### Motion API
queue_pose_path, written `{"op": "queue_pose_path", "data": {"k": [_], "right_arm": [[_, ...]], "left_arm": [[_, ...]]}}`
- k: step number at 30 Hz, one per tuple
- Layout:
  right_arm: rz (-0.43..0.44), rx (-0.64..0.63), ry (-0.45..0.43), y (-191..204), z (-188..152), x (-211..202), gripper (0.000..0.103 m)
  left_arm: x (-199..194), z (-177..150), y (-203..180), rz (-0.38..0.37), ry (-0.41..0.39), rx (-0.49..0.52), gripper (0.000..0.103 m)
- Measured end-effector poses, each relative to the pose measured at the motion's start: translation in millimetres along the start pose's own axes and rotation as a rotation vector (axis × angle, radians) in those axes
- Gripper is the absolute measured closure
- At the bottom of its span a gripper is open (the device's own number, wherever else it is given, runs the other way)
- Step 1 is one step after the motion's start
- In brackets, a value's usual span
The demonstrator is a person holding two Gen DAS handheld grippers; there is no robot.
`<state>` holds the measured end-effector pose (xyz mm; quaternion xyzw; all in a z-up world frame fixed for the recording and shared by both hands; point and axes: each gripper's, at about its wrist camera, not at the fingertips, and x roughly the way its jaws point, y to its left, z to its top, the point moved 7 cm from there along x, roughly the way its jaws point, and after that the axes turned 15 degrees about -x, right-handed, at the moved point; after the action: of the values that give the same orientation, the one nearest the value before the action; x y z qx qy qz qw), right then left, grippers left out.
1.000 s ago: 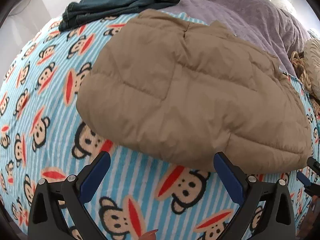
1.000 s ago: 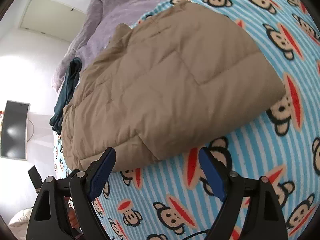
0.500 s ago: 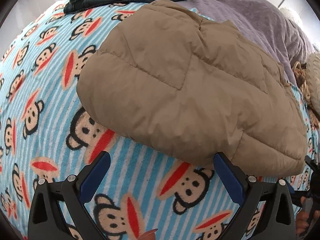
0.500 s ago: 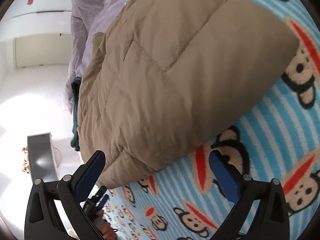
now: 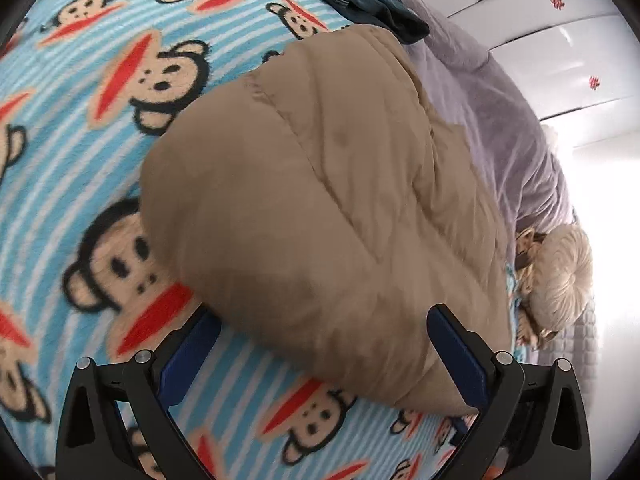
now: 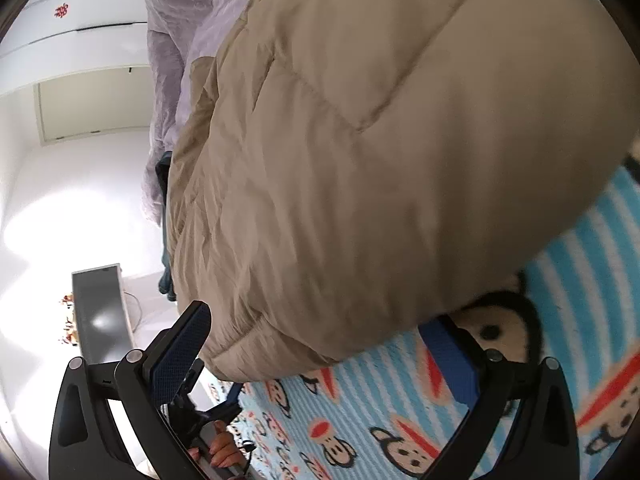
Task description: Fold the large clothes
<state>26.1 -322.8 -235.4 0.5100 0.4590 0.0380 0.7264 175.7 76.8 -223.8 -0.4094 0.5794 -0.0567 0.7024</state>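
The folded tan puffer jacket (image 5: 328,216) lies on the monkey-print blanket (image 5: 80,128). Both the left claw (image 5: 324,354) and right claw (image 6: 320,350) are spread at its near edge. Behind the jacket lie dark teal clothes (image 5: 360,4) and a lilac duvet (image 5: 500,128).

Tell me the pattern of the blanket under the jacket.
Light blue stripes with cartoon monkeys on the blanket, clearest in left wrist view.

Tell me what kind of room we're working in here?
Most likely a bedroom: the tan puffer jacket lies on a bed covered by a monkey-print blanket, with a rumpled purple duvet beyond it and white wardrobe doors behind.
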Motion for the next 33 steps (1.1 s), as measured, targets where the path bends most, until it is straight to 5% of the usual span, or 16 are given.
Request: {"op": "queue_pose_path", "data": {"k": [13, 16, 18, 20, 24, 33], "right_arm": [[0.086, 0.046, -0.023, 1, 20, 38, 0.000], [0.084, 0.054, -0.028, 1, 21, 38, 0.001], [0.080, 0.073, -0.031, 1, 20, 36, 0.014], [0.053, 0.108, -0.031, -5, 19, 33, 0.035], [0.056, 0.108, -0.045, -1, 19, 25, 0.068], [0.031, -0.034, -0.048, 25, 3, -12, 0.077]], "left_arm": [[40, 13, -19, 0.027, -0.066, -0.039, 0.001], [37, 15, -22, 0.037, -0.092, -0.032, 0.033], [33, 14, -27, 0.024, -0.093, -0.024, 0.059], [23, 13, -33, 0.036, -0.116, 0.017, 0.071], [4, 1, -53, 0.111, -0.179, 0.165, 0.081], [-42, -36, -62, 0.090, -0.172, 0.254, 0.083]]}}
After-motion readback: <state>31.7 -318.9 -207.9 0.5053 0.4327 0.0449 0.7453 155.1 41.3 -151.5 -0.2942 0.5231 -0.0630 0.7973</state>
